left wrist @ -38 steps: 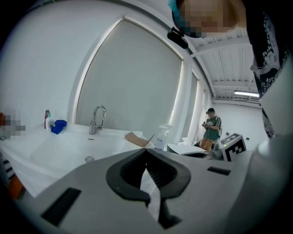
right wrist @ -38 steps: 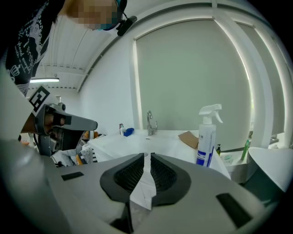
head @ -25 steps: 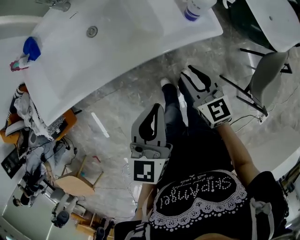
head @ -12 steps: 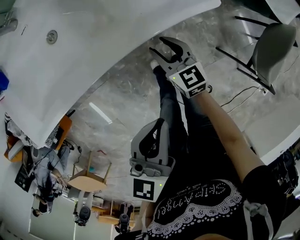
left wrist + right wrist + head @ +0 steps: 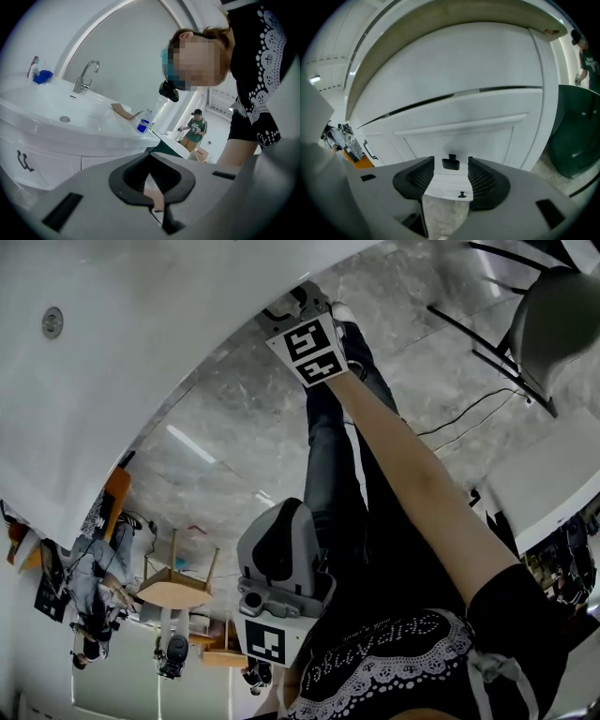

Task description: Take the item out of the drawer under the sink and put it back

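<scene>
Overhead, the head view caught the right gripper tucked under the rim of the white ceramic sink basin, its tips cut off there. The left gripper hung idle by the person's leg.

The left gripper view showed that tool's jaws together on nothing.

The right gripper view showed jaws that had just been opening. They stood wide apart, framing but not touching the small dark drawer handle on the closed white drawer front. The step was judged to be the approach. Next the jaws must clamp the handle and pull straight out. The item was nowhere visible, presumably inside.
</scene>
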A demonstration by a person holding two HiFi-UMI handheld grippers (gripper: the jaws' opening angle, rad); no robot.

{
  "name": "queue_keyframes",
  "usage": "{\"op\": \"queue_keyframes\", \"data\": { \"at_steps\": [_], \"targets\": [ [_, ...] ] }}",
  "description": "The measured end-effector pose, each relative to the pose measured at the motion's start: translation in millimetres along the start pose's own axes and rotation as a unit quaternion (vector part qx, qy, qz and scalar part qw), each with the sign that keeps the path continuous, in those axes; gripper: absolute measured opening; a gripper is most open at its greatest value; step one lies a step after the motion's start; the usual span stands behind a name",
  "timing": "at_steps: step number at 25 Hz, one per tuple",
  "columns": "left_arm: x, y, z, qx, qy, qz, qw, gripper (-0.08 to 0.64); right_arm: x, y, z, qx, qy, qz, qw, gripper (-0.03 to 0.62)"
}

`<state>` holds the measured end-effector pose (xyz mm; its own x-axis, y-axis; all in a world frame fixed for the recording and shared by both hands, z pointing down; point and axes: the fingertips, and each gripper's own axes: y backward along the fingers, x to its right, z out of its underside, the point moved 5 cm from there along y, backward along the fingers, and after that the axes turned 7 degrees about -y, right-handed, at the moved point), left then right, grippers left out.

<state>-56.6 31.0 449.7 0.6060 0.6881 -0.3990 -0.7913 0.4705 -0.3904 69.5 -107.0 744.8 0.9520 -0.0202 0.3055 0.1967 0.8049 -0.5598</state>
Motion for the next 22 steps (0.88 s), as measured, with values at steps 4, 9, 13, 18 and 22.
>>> {"op": "queue_keyframes", "data": {
  "at_steps": [4,9,13,18,22],
  "targets": [
    [-5.4,-0.9,2.5,-0.006,-0.006,-0.009,0.9999,0.005,5.4,-14.1,10.2,-0.004,-0.025,0.007,1.0,0.212],
    [-15.7,-2.0,4.6,-0.016,-0.008,-0.02,0.9996,0.005,2.8,-26.9,13.4,-0.004,-0.027,0.004,1.0,0.21],
    [-18.5,-2.6,7.8,-0.016,-0.003,-0.027,0.9995,0.003,8.7,-30.6,14.1,-0.013,-0.002,0.027,1.0,0.159],
    [-20.4,-0.8,4.8,-0.014,0.0,-0.029,0.9995,0.005,8.2,-29.8,10.3,-0.02,0.016,0.022,0.999,0.149],
    [-22.5,1.4,1.3,-0.009,0.001,-0.03,0.9995,0.003,5.4,-27.0,11.7,-0.029,0.019,0.014,0.999,0.147]
  ]
}}
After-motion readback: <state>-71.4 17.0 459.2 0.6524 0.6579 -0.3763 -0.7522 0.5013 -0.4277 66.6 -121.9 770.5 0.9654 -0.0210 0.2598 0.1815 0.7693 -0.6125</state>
